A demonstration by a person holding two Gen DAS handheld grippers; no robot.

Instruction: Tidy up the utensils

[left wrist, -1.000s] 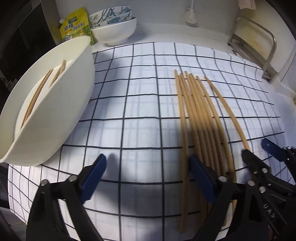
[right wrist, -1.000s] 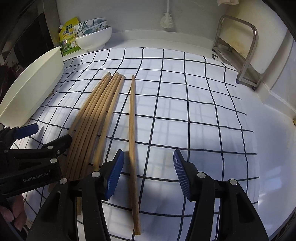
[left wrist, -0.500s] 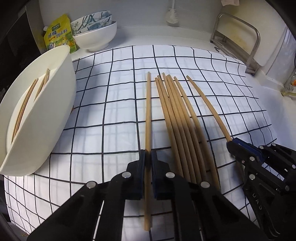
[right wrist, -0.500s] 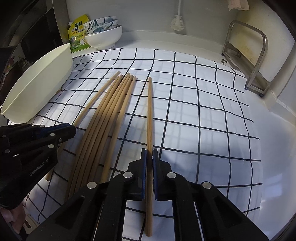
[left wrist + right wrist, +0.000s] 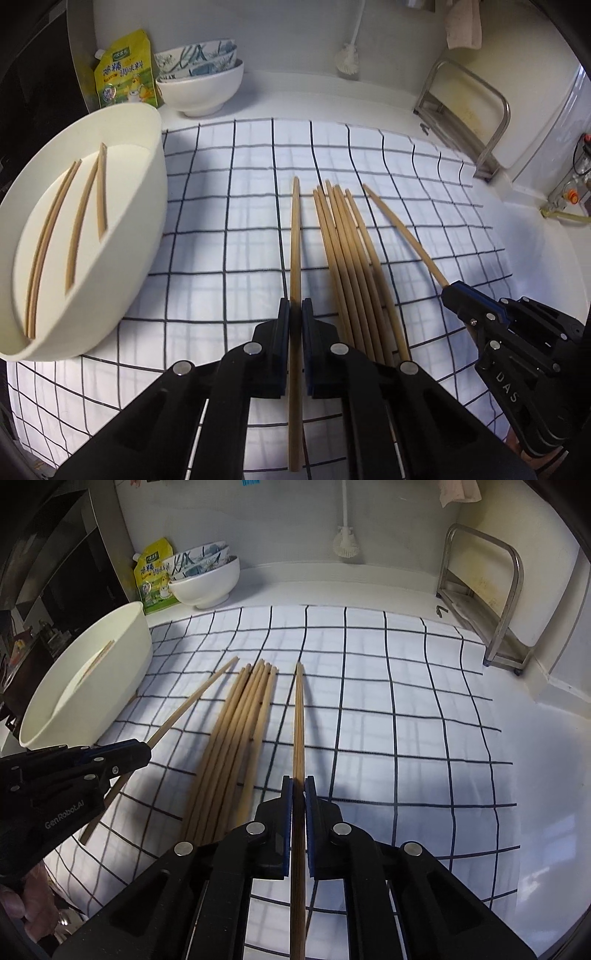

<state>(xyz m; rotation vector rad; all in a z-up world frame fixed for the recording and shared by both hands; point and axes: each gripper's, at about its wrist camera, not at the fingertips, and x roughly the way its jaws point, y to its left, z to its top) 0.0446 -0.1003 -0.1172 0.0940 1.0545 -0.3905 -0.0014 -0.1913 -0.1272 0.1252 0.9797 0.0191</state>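
Note:
My left gripper (image 5: 294, 314) is shut on one wooden chopstick (image 5: 295, 236), held just above the checked cloth (image 5: 229, 206). My right gripper (image 5: 298, 792) is shut on another chopstick (image 5: 298, 716), also lifted; it shows at the right of the left wrist view (image 5: 402, 229). Between them a bundle of several chopsticks (image 5: 347, 258) lies on the cloth, also seen in the right wrist view (image 5: 236, 738). A cream oval basin (image 5: 122, 236) at the left holds several chopsticks (image 5: 79, 221).
Stacked bowls (image 5: 201, 86) and a yellow-green pouch (image 5: 122, 70) stand at the back left. A steel rack (image 5: 469, 118) stands at the back right against the wall. A dish brush (image 5: 347, 59) hangs on the back wall.
Both grippers went from open to shut, each on one chopstick. Both chopsticks have since been lifted slightly off the cloth, away from the bundle.

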